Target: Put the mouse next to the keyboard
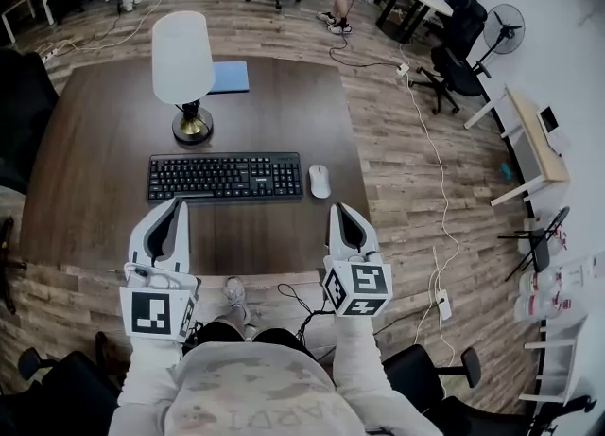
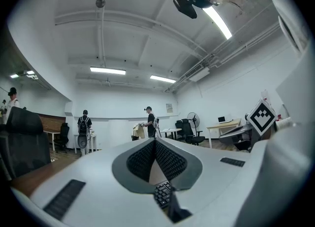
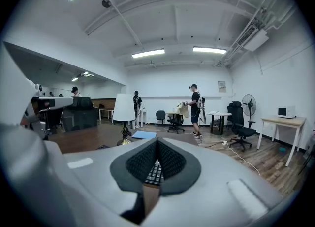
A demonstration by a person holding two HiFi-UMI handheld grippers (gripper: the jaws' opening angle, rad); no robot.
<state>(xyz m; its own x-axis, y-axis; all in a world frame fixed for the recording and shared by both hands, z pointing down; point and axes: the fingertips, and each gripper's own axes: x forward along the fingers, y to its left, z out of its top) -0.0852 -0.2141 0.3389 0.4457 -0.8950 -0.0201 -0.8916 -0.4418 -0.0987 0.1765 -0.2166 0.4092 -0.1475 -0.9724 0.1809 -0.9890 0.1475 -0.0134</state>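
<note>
A white mouse point(image 1: 319, 181) lies on the dark wooden desk point(image 1: 95, 131), just right of the black keyboard point(image 1: 225, 177), a small gap apart. My left gripper point(image 1: 171, 207) hovers near the desk's front edge, in front of the keyboard's left part; its jaws meet at the tips with nothing between them. My right gripper point(image 1: 342, 213) is in front of the mouse, shut and empty. Keyboard keys point(image 2: 162, 194) show through the left jaws, and keyboard keys point(image 3: 155, 173) through the right jaws.
A table lamp point(image 1: 185, 75) with a white shade stands behind the keyboard, a blue pad point(image 1: 228, 77) beside it. Cables point(image 1: 430, 150) trail over the wooden floor at the right. Office chairs point(image 1: 452, 61), a fan point(image 1: 503, 29) and side tables point(image 1: 531, 141) stand around. People stand at the back.
</note>
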